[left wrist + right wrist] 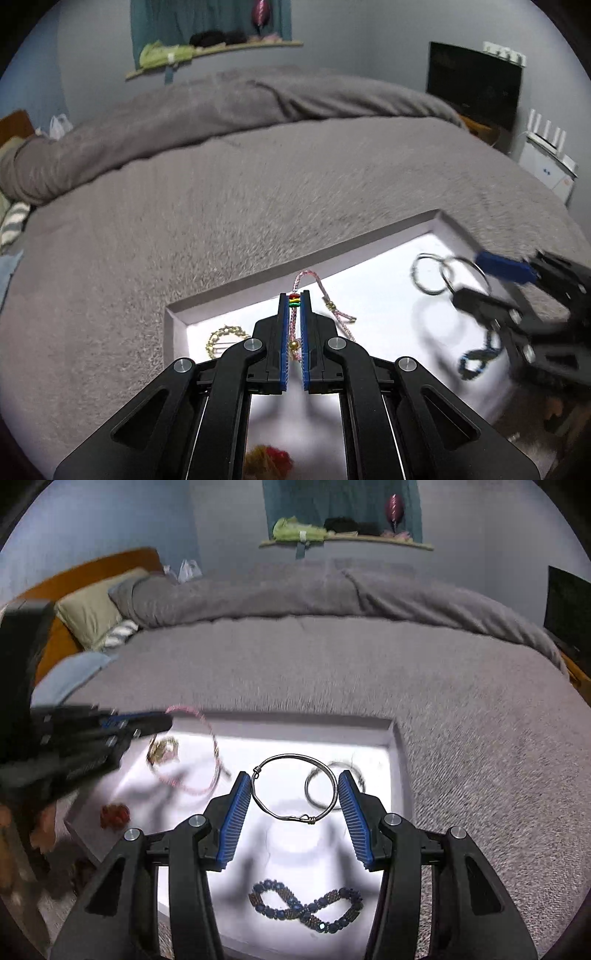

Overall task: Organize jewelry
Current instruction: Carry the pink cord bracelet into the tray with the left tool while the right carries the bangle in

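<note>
A white shallow tray (258, 286) (395, 738) lies on the grey bed. My left gripper (294, 301) is shut on a pink cord bracelet (308, 277) with coloured beads, held above the tray; it shows blurred in the right wrist view (207, 749). My right gripper (295, 782) holds a silver wire bangle (291, 786) between its blue pads (236, 812), above the tray. A second silver bangle (325, 786) lies on the tray beyond it. A blue beaded bracelet (306, 908) lies near the tray's front. A gold bracelet (225, 338) (162, 749) lies at the tray's left.
A red and yellow piece (269, 461) (115, 814) lies at the tray's near left. The grey blanket (258, 184) covers the bed all around. Pillows (92, 616) and a headboard are far left; a dark screen (476, 81) stands far right.
</note>
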The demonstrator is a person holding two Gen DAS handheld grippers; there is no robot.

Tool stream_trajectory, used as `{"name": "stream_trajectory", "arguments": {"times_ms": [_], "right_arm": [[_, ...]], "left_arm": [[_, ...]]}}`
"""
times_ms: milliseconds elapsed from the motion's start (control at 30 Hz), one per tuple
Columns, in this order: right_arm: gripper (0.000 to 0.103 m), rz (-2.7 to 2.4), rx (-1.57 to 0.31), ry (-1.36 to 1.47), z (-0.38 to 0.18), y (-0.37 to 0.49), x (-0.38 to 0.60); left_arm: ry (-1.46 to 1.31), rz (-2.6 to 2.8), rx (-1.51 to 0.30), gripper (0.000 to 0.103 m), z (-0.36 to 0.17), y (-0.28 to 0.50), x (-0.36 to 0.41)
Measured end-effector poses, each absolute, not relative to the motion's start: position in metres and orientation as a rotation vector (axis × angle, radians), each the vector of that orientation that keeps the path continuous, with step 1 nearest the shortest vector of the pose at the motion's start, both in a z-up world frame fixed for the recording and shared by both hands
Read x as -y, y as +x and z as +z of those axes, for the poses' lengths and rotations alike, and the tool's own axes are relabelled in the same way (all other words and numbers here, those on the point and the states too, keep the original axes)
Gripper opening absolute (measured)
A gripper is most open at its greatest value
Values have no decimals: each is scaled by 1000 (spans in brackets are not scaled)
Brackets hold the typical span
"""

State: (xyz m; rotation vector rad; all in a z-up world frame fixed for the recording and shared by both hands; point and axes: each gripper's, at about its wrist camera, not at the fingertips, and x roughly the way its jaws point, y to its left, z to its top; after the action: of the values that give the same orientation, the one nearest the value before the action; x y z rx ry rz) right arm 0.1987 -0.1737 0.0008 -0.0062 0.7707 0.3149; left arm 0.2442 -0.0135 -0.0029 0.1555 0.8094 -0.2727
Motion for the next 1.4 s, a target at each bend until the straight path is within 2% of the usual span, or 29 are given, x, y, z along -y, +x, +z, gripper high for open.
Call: {"name": "stream_trajectory", "arguments": {"times_ms": [167,633,767,1200,1233,1300,1400], "right_arm": [[49,312,-843,-57,-14,200,164],[49,293,-886,-124,-28,203,152],[49,287,-889,-130,-29,203,151],[50,292,-880,-117,-30,205,151],[52,291,-874,-112,-28,204,152],[63,288,-860,-104,-26,202,156],[65,287,-846,-96,-22,199,159]], "left_arm": [[141,-246,-913,6,-25,262,10],[210,-220,-961,7,-39,270,16],[218,-215,-956,24,-39,269,18],[222,-204,-925,35,-33,264,17],[224,-205,-918,37,-31,263,17],[226,-201,-907,39,-28,260,17],[214,-198,-896,39,-22,257,14]]}}
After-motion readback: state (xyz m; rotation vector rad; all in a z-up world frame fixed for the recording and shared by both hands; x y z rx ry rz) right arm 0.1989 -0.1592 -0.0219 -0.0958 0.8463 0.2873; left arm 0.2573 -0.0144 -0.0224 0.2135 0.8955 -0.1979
